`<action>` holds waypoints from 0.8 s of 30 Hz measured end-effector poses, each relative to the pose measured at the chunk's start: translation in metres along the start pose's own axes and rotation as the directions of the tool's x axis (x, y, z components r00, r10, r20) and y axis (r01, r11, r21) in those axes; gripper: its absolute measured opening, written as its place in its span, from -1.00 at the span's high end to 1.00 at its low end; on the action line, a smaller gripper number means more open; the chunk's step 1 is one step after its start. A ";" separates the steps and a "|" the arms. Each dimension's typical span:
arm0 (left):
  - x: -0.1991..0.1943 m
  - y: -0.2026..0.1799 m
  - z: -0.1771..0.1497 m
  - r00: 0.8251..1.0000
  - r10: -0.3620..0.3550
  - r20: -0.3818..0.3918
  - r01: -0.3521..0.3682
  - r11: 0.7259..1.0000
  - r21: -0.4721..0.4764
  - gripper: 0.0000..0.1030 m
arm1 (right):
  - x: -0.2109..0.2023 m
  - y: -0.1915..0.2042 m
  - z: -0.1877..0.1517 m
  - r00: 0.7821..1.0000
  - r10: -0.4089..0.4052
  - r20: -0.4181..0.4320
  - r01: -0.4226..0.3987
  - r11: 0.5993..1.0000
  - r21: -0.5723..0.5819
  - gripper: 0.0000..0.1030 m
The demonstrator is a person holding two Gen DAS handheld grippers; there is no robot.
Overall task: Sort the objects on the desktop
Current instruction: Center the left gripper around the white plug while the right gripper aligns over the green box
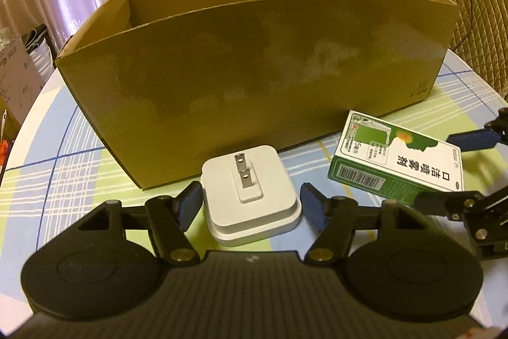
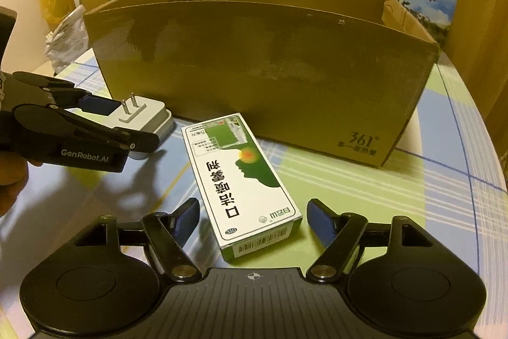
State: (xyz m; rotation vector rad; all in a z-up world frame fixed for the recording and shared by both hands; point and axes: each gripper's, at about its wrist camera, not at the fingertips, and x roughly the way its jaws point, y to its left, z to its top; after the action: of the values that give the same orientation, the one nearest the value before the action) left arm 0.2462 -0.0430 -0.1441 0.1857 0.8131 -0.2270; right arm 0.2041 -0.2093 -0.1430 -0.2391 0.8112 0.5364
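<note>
The carton (image 1: 254,53) stands open-topped at the back of the tabletop (image 2: 381,196), and both loose things lie just in front of its near wall. The spray box (image 2: 244,183) lies flat, its long axis running away from the right tongs (image 2: 252,220), whose jaws gape wide on either side of its near end, holding nothing. The charger (image 1: 250,196), prongs up, sits squarely between the spread jaws of the left tongs (image 1: 250,205), also ungripped. Each pair looks closest to its own item.
</note>
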 end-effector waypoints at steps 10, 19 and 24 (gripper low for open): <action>-0.019 -0.008 -0.015 1.000 -0.023 -0.007 0.023 0.999 0.047 -0.12 | -0.010 0.008 -0.007 1.000 0.012 -0.012 -0.012 0.999 0.030 -0.06; -0.055 -0.020 -0.045 0.998 -0.061 -0.025 0.063 0.996 0.066 -0.12 | -0.040 0.028 -0.035 0.999 -0.029 -0.014 0.030 0.993 0.113 -0.04; -0.074 -0.028 -0.062 0.996 -0.083 -0.028 0.085 0.994 0.062 -0.12 | -0.059 0.033 -0.051 0.997 -0.076 -0.032 0.080 0.983 0.167 -0.04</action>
State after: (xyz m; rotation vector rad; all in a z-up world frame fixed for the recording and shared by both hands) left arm 0.1464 -0.0444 -0.1330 0.2141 0.8402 -0.3306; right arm 0.1211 -0.2231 -0.1340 -0.1216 0.8633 0.3890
